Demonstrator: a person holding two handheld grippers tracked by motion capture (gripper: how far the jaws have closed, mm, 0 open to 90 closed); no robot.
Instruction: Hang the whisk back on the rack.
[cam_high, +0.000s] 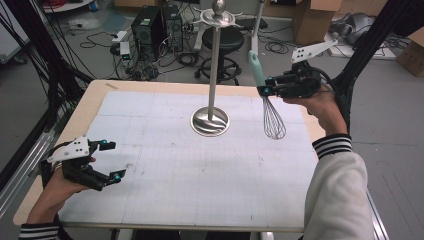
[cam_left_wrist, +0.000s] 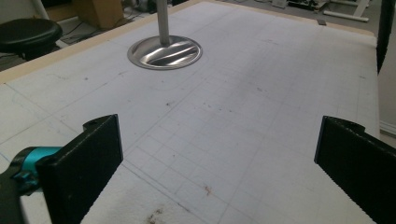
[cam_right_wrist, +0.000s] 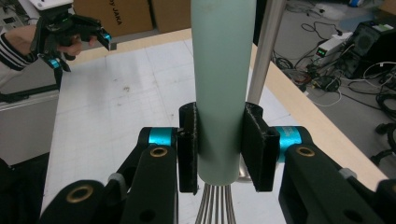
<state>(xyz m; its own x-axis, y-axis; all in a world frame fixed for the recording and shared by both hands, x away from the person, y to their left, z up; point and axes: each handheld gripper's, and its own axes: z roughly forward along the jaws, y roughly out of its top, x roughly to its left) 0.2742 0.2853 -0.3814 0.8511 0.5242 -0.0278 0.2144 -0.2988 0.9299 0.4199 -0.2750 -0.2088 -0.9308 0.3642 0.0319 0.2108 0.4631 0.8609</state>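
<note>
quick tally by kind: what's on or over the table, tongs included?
Whisk (mint handle, wire head hanging down, clamped in the right tongs): 1
Steel stand (round base on the mat, upright pole): 1
Grid mat covering the table: 1
Tongs, right plus left tongs (open, holding nothing): 2
Total: 5

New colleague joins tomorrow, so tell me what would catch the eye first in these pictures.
The right gripper holds a whisk by its mint handle above the table's right side, wires hanging down. A tall steel stand rises from the white mat's middle. The left gripper rests open at the near left.
</note>
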